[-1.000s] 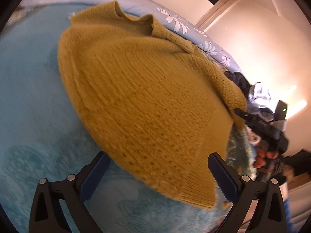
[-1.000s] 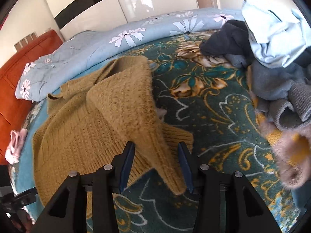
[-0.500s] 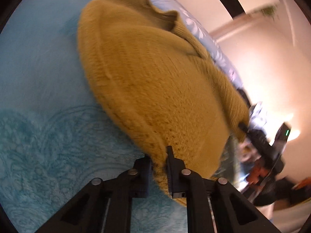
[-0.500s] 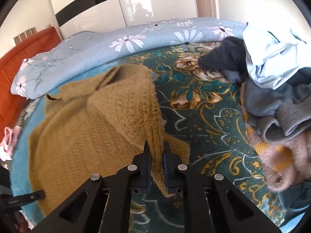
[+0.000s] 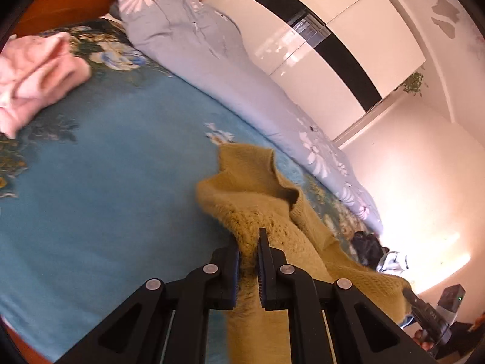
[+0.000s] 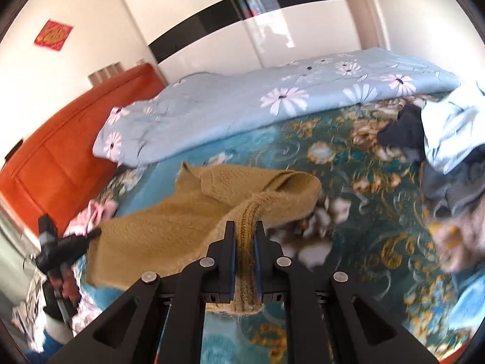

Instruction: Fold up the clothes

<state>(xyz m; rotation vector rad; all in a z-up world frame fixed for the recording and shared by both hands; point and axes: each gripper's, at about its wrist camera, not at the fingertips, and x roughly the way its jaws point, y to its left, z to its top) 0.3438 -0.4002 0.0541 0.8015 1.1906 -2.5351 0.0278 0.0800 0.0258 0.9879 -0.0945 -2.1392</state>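
My left tongs (image 5: 248, 254) and right tongs (image 6: 244, 244) each clamp the mustard-yellow knitted sweater's (image 6: 169, 227) hem, lifting it to fold.

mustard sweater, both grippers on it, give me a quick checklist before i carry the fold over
1. Left gripper clamped on the mustard sweater: ok, knit fills the gap between its fingers.
2. Right gripper clamped on the sweater: ok, a ribbed edge sits between its fingers.
3. Fabric taut between the two grips: not ok, it sags and the far part is bunched into a loop.
4. Which part each gripper holds, hem or sleeve: cannot tell.
5. Landing area on the blue bedspread: ok, bare cloth ahead of the left gripper.
6. Clearance from the pink garment and the clothes pile: ok, both lie apart from the sweater.
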